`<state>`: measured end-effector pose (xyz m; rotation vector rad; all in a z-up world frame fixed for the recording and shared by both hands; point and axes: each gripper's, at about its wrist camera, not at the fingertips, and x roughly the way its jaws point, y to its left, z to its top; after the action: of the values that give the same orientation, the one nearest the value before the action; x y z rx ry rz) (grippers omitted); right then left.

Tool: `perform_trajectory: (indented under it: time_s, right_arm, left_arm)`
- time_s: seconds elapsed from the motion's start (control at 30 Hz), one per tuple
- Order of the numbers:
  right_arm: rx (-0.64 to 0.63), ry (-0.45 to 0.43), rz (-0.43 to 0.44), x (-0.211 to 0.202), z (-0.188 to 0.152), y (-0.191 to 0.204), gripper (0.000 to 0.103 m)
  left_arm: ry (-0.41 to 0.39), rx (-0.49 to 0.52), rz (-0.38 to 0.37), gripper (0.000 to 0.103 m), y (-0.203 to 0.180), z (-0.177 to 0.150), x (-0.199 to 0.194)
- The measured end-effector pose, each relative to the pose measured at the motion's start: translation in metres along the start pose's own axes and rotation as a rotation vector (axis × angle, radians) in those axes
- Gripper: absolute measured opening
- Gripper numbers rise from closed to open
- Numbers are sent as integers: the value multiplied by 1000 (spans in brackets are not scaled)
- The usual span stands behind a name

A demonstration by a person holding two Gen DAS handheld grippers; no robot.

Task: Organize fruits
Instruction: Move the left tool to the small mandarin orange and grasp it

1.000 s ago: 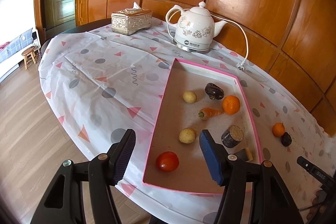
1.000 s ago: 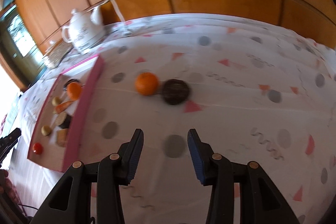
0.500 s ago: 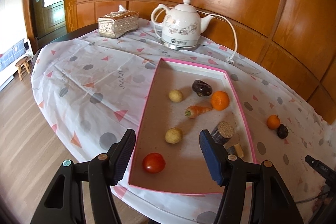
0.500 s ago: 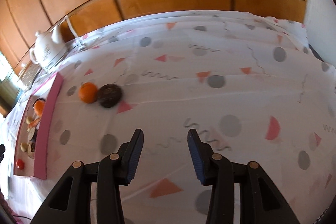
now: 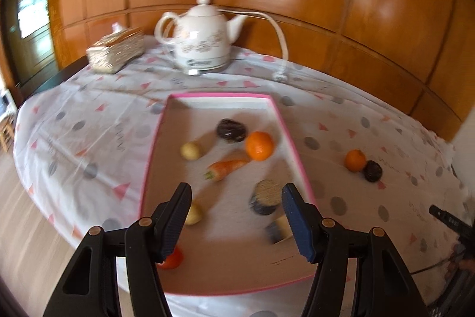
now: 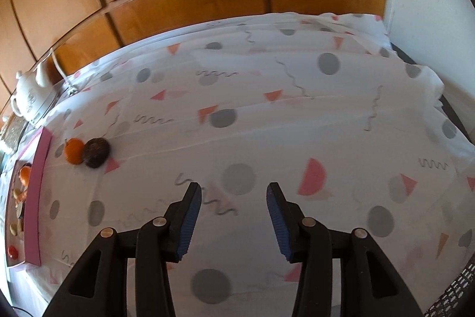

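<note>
Hovering over bare tablecloth [image 6: 297, 121], the right gripper [image 6: 234, 199] is empty and its jaws are opening, with nothing between them. The two loose fruits lie far to its left and further away: an orange [image 6: 73, 150] and a dark round fruit [image 6: 96, 152], which touch each other, the orange on the tray side. They rest just beside the pink wall of the tray [image 6: 36, 198], outside of it. To reach them, I judge the right gripper has to swing left and forward; both fruits are round, so no long axis matters for the grasp, but the contact between them leaves little room for a finger on that side.

The left gripper [image 5: 234, 211] holds nothing and stands half open above the near part of the tray [image 5: 297, 156]. From its view the same orange [image 5: 355, 159] and dark fruit [image 5: 373, 171] sit to the right of the tray, on the cloth. The right gripper seems the natural one for them, since they lie on its side of the tray wall.

Inside the tray there are a second orange [image 5: 259, 146], a dark fruit [image 5: 231, 130], a carrot [image 5: 227, 168] lying diagonally, two pale round pieces [image 5: 191, 151] [image 5: 193, 214], a tomato [image 5: 171, 259] partly behind the left finger, a dark cylinder with a pale top [image 5: 265, 196] and a small blurred block [image 5: 277, 228]. A kettle [image 5: 202, 43] and a tissue box [image 5: 115, 54] stand behind the tray.
</note>
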<state>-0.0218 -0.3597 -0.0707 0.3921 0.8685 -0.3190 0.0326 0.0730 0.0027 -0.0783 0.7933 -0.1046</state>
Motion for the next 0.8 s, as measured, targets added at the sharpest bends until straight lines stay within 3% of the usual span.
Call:
perform_trajectory:
  time_s: [0.3, 0.43, 0.8]
  right_arm:
    - [49, -16, -32, -4, 3, -23, 51]
    - [67, -20, -41, -4, 4, -31, 51]
    - [134, -27, -100, -4, 3, -65, 51]
  left_arm:
    - [56, 217, -134, 63, -72, 17, 23]
    - [96, 275, -195, 55, -103, 20, 40]
    - [207, 274, -236, 52, -158, 30, 105]
